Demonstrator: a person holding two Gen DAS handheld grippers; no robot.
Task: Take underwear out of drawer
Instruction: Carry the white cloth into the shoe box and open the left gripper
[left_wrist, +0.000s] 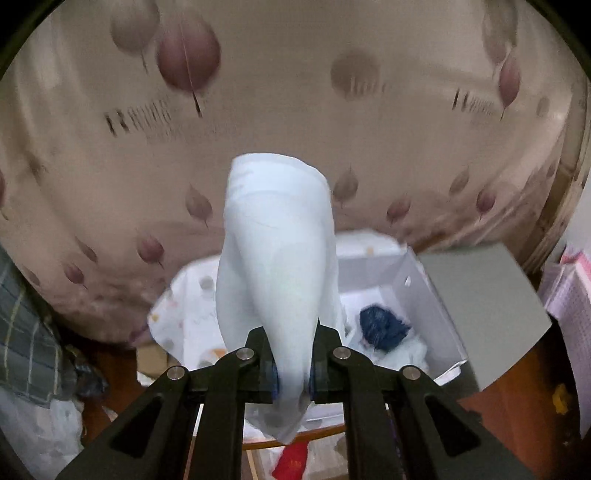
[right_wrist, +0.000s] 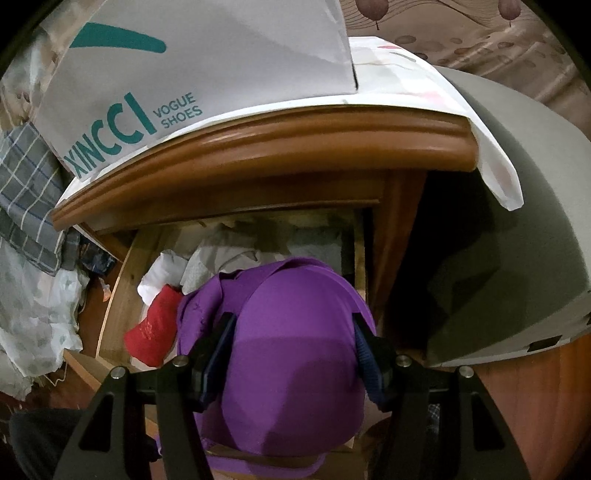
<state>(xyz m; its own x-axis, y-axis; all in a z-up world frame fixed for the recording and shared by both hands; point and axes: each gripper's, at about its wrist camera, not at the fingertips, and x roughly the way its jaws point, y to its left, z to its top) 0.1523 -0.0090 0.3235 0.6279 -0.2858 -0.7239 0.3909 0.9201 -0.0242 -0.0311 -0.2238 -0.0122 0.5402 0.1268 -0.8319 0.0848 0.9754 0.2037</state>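
My left gripper (left_wrist: 294, 354) is shut on a pale blue-white piece of underwear (left_wrist: 277, 236). The cloth stands up from the jaws, and its tail hangs below them. It is held above an open white shoe box (left_wrist: 436, 295) that contains a dark blue garment (left_wrist: 384, 328). In the right wrist view my right gripper (right_wrist: 293, 328) is shut on a purple padded bra (right_wrist: 295, 354), with the cup filling the gap between both pads. It hangs over the open wooden drawer (right_wrist: 122, 295), where a red cloth (right_wrist: 151, 332) and white garments (right_wrist: 221, 254) lie.
The shoe box (right_wrist: 184, 55) sits on a white cloth on the wooden nightstand top (right_wrist: 258, 147). Its grey lid (right_wrist: 517, 240) leans at the right. A bed with a beige leaf-print sheet (left_wrist: 295, 110) is behind. Plaid fabric (right_wrist: 26, 192) lies at the left.
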